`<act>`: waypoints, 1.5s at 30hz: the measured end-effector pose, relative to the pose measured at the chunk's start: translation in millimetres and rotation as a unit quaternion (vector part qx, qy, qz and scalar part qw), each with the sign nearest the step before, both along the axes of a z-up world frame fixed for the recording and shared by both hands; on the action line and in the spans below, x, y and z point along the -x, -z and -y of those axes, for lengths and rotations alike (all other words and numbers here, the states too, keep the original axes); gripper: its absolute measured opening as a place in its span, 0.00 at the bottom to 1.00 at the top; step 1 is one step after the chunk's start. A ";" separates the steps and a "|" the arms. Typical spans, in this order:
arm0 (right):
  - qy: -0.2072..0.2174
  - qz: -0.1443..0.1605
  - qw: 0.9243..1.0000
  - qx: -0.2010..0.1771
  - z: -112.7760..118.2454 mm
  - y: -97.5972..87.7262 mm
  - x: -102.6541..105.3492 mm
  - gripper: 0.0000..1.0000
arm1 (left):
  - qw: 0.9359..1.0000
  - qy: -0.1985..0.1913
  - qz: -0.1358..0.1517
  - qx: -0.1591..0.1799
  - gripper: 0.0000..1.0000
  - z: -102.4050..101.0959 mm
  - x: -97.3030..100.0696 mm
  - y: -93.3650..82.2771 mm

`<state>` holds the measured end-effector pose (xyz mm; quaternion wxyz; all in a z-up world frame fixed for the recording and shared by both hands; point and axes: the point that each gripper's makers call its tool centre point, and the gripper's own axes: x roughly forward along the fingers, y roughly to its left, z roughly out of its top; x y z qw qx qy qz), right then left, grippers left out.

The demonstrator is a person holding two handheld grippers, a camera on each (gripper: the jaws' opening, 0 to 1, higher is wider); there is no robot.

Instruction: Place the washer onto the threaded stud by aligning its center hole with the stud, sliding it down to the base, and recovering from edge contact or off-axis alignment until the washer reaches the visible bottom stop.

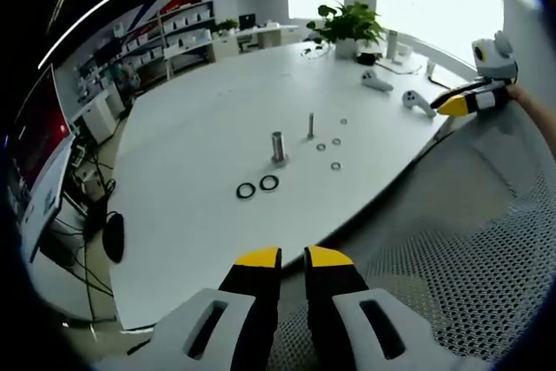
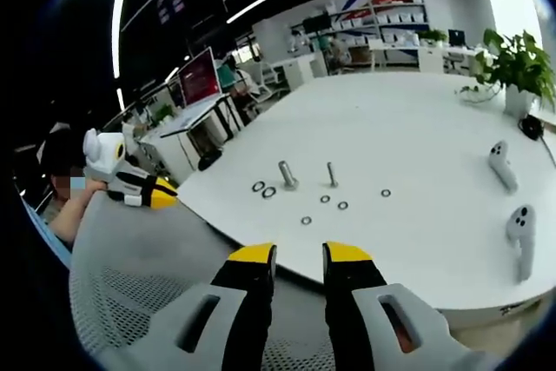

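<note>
While I hold both the left gripper (image 1: 293, 260) and right gripper (image 2: 298, 255) slightly spread and empty off the table (image 1: 191, 215) edge, washers (image 1: 335, 165) lie mid-table beside the upright threaded stud (image 1: 310, 125).

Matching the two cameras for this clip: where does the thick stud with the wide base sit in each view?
Left gripper view: the thick stud stands near picture centre on the white table, left of the thin stud, two dark rings below it.
Right gripper view: the thick stud is just left of centre, dark rings to its left.
Shared landmark: the potted plant at the table's far edge.
</note>
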<state>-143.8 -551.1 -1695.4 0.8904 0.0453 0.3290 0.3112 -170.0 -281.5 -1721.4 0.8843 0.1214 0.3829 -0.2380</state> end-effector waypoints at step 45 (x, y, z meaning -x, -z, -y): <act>-0.013 -0.011 1.000 0.017 -1.4 5.9 3.3 0.28 | 1.000 -0.001 0.001 -0.002 0.08 -2.0 0.2 -0.1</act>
